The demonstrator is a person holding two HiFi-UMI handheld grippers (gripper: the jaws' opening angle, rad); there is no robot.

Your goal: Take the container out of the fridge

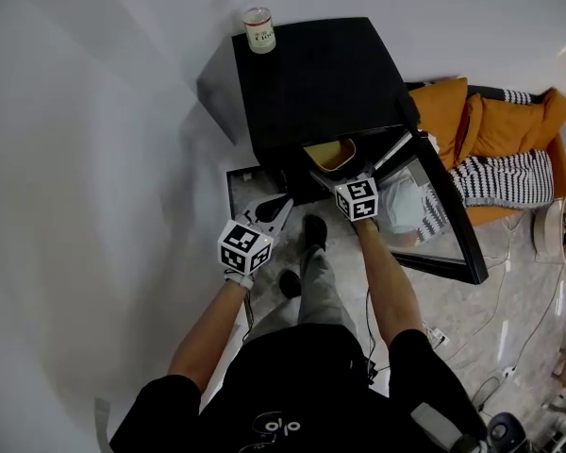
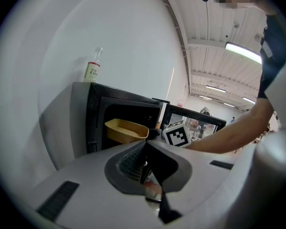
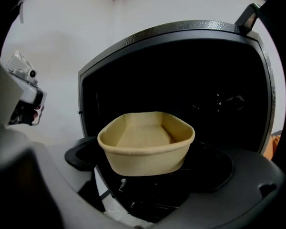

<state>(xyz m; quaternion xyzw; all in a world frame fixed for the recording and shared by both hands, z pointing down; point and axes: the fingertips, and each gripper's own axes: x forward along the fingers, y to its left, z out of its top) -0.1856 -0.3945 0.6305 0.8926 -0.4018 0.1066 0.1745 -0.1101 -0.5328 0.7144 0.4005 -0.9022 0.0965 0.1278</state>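
The tan, open-topped container [image 3: 145, 144] sits on a dark rack at the very mouth of the small black fridge [image 3: 181, 56], its near rim poking out past the front edge; nothing shows inside it. The right gripper [image 3: 148, 159] is held straight in front of it with its jaws spread wide, one on each side of the container, and the pads do not look pressed against its walls. From the head view the container [image 1: 332, 154] peeps out from under the fridge top [image 1: 311, 74], with the right gripper [image 1: 344, 179] just near of it. The fridge door [image 1: 453, 215], dark-framed with a glass pane, stands swung open to the right. The left gripper [image 1: 278, 206] hangs to the left, near the fridge's lower left corner and apart from the container; its own view shows the jaws pressed together with nothing between them. A small bottle [image 1: 258, 29] with a pale label stands on the far left corner of the fridge top. Orange cushions [image 1: 491, 121] lie to the right beyond the door
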